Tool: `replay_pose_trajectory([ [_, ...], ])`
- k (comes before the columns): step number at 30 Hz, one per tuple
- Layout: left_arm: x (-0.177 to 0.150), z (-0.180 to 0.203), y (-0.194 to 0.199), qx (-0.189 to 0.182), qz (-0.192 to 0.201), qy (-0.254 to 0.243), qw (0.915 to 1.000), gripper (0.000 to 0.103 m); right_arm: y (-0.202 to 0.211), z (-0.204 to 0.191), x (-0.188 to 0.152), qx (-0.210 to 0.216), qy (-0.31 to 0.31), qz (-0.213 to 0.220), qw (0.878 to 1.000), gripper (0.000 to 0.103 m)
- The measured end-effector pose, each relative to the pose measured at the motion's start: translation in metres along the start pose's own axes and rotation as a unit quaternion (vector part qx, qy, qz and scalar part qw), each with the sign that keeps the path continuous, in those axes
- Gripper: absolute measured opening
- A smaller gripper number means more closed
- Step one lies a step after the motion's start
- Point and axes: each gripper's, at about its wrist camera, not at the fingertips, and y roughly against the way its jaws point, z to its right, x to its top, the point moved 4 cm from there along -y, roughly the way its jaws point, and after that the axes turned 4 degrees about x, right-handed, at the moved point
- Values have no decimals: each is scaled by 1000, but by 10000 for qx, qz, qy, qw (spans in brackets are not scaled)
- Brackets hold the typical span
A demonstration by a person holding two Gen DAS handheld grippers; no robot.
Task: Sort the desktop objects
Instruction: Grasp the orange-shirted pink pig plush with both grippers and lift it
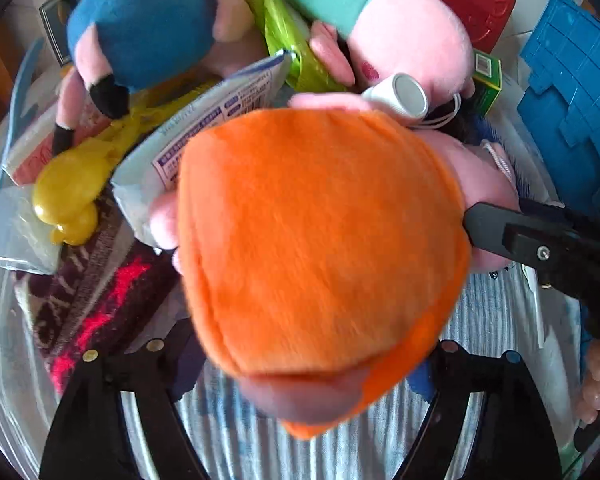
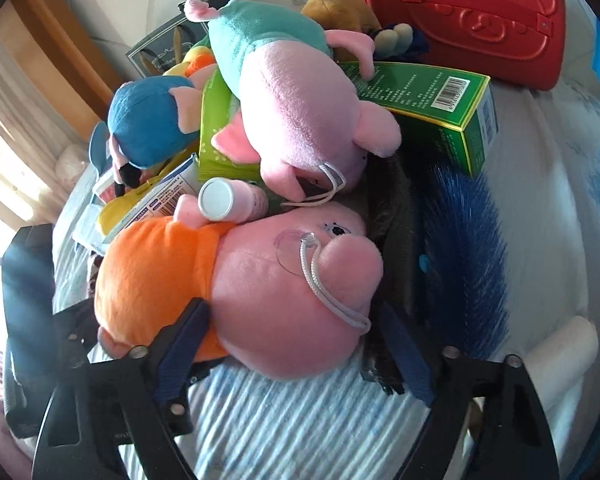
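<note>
Orange-dressed pink plush pig (image 2: 236,280) lies gripped between both grippers' fingers (image 2: 188,344) on striped cloth (image 2: 280,420).

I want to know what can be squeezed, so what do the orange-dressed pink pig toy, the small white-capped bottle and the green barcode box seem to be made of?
Orange-dressed pink pig toy: soft plush fabric, matte; short fuzzy pile and stitched seams show. Small white-capped bottle: probably plastic, smooth with a slight sheen. Green barcode box: likely printed cardboard, slightly glossy, with sharp folded edges.
</note>
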Motion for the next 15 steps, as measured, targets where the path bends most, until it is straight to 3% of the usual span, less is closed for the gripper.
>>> replay_pose_trajectory([
  [2,3,2,14,240,224,-182,9993,81,4,-4,1,35,13,29,10000,69],
  [4,7,3,22,159,340,-152,9992,82,1,-10,1,-10,149,-21,9999,71],
  [9,19,-4,0,193,88,-170,9996,89,-14,-11,2,-22,147,-155,9998,78],
  [15,31,-4,-20,112,122,-226,9996,97,-30,-2,8,167,-117,-79,9998,90],
])
